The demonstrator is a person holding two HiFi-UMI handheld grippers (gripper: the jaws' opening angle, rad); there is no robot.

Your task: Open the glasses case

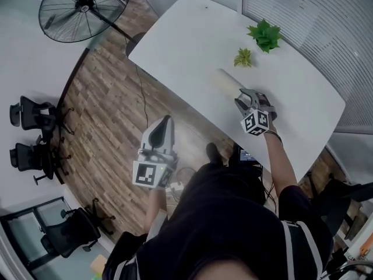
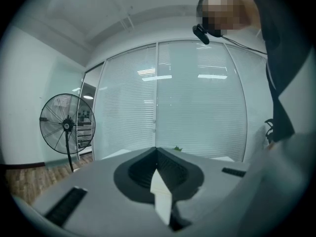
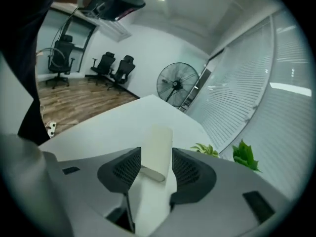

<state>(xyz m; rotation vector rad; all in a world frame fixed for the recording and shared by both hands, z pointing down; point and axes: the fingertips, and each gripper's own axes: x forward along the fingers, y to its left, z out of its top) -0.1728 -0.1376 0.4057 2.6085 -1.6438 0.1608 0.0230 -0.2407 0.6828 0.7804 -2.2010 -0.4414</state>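
My wide right claw [image 3: 156, 153] straddles the cream oblong glasses case [image 3: 159, 132], still unopened, toward the near edge of the white worktop [image 1: 192, 34]; my left claw [image 2: 157, 154] hangs shut, empty.

A wood-plank floor [image 1: 111, 109] is recorded under a white worktop [image 1: 192, 45]. A pedestal fan [image 1: 76, 7] and black office chairs [image 1: 32, 115] are placed near pale walls [image 3: 143, 43]; glazed partitions [image 1: 303, 16] are fitted with blinds [image 2: 197, 93].

Right gripper [image 1: 245, 100], centre-right, sits at the pale glasses case [image 1: 223, 80] on the white table [image 1: 186, 34]; left gripper [image 1: 165, 123] hangs lower-left over the wooden floor [image 1: 111, 98].
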